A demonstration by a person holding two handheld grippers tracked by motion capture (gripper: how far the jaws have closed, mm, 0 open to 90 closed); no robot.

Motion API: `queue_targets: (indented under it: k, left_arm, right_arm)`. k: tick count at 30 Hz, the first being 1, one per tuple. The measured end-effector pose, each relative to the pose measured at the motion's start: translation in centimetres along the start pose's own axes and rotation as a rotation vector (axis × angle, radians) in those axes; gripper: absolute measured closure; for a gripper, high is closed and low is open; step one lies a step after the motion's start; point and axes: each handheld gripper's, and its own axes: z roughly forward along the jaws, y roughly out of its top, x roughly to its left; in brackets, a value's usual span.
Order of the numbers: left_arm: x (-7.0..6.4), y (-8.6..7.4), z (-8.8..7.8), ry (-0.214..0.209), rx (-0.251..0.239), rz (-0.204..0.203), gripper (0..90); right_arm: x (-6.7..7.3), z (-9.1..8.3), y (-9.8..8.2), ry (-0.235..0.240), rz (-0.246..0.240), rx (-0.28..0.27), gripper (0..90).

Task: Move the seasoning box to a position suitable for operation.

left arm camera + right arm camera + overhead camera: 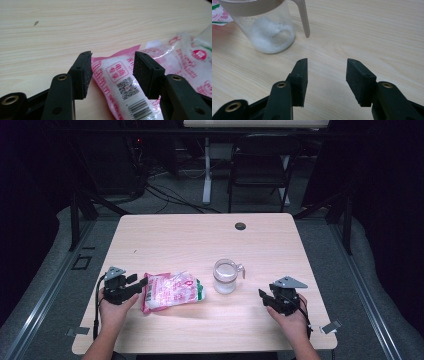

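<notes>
The left gripper (136, 284) is at the left front part of the table, held in the person's left hand (114, 309), and its jaws stand apart. In the left gripper view the end of a plastic bag (120, 82) lies between the two jaws (112, 75), but the pads do not press on it; there is free space on both sides. The bag is transparent with pink print, a barcode and a square code, and it is filled with something white. It lies flat on the table, with its left end at the jaws and its right end towards the middle of the table.

Just beside the right end of the bag (172, 291) stands a small clear jug (225, 276), upright, with a handle on its right side. In the right gripper view the jug (268, 27) has a little white powder or grains on its bottom, and a corner of the bag is seen behind it at the left edge.

The right gripper (264, 296) is at the right front part of the table, in the person's right hand (291, 319). Its jaws (326, 77) are wide apart with nothing between them, only bare wood under them. It points towards the jug but is apart from it.

The table (200, 240) is light wood with a dark round cable hole (240, 226) near its far edge. Behind the table stand a black folding chair (262, 165) and a white table leg (206, 170) on the grey floor.
</notes>
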Motion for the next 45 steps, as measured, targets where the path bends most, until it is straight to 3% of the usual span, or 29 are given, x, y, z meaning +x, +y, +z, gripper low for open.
queue_targets:
  k: [6,11,16,20,21,30,34,39,45]
  left_arm:
    - [-0.1,-0.1,0.0,0.004,0.004,0.026,51.0]
    - [-0.5,-0.1,-0.4,-0.009,-0.022,0.05,51.3]
    - [-1.0,-0.3,-0.5,-0.023,0.013,0.086,51.2]
    - [-1.2,-0.5,-0.8,-0.017,0.007,0.116,51.3]
    - [-1.2,-0.7,-1.0,-0.011,0.01,0.12,51.3]
    - [-0.7,-1.9,-3.0,-0.012,-0.006,0.109,51.1]
    - [-0.3,-2.6,-4.2,0.018,-0.018,0.088,51.0]
    - [0.7,-3.4,-5.8,0.061,-0.042,0.037,50.8]
    - [1.0,-3.7,-6.4,0.078,-0.049,0.021,50.4]
  right_arm:
    - [0.5,0.5,0.9,0.009,-0.039,0.008,51.3]
    - [0.8,1.9,2.0,0.043,-0.038,0.013,58.9]
    - [1.8,3.1,3.1,0.067,-0.033,0.01,60.4]
    - [2.3,3.7,2.9,0.06,-0.041,-0.001,61.3]
    - [2.5,4.3,3.0,0.045,-0.065,0.006,62.8]
    - [2.5,6.7,3.1,0.041,-0.065,0.03,66.3]
    - [2.3,7.4,3.5,0.04,-0.049,0.032,66.3]
    - [2.4,8.4,4.2,0.049,-0.068,0.034,67.7]
    - [2.6,9.3,4.5,0.055,-0.069,0.048,70.8]
